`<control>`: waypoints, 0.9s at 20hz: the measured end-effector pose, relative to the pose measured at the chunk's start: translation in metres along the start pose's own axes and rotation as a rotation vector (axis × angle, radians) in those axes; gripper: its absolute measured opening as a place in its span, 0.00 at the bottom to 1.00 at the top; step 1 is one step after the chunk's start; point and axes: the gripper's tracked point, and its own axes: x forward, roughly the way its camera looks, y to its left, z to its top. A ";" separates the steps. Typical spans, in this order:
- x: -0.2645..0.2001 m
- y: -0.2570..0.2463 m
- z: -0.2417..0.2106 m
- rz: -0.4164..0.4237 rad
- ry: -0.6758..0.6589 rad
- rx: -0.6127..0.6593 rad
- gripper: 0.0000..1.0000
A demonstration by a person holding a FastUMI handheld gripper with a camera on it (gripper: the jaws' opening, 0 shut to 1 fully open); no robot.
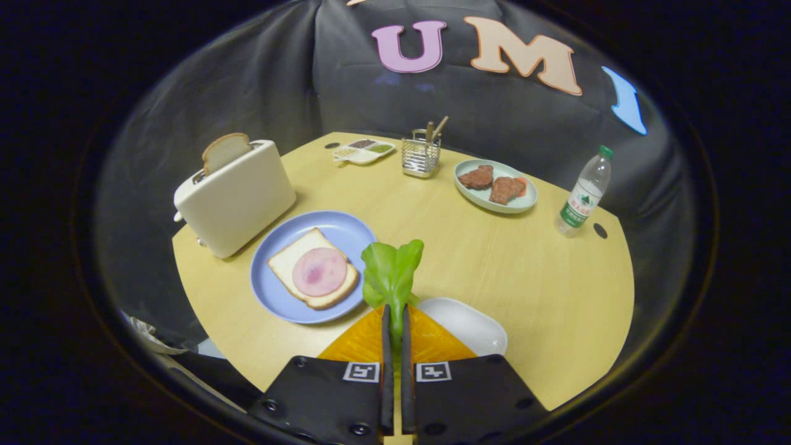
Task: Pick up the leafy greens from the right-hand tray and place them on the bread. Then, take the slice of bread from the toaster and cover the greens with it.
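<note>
Green and floppy-looking, the leafy greens (392, 275) stand pinched by their stem end between the fingers of the gripper (395, 321), which are clenched nearly together on it. The piece looks light and soft, probably a thin moulded leaf that bends easily, so the stalk is the sensible place to hold; the broad blade would likely fold or slip. Its long axis runs straight along the fingers, stem toward the gripper, leaf tips pointing to 12 o'clock. It hangs above the near edge of the white tray (469, 324), with the blue plate (275, 247) just at 10 o'clock. On that plate lies the bread (290, 262) topped by a pink ham slice (319, 271). Farther at 10 o'clock, the toaster (238, 198) holds the upright second slice (225, 150).
</note>
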 end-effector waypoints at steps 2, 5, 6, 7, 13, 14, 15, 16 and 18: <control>0.002 0.014 0.009 0.012 -0.008 -0.010 0.08; 0.008 0.034 0.021 0.032 -0.012 -0.027 0.08; 0.011 0.041 0.025 0.040 -0.011 -0.032 0.08; 0.014 0.049 0.027 0.049 -0.011 -0.036 0.08; 0.037 0.094 0.039 0.100 0.001 -0.072 0.08; 0.041 0.099 0.040 0.107 0.005 -0.081 0.08; 0.045 0.105 0.041 0.112 0.009 -0.090 0.08; 0.050 0.110 0.042 0.117 0.013 -0.096 0.08; 0.056 0.119 0.042 0.123 0.023 -0.104 0.08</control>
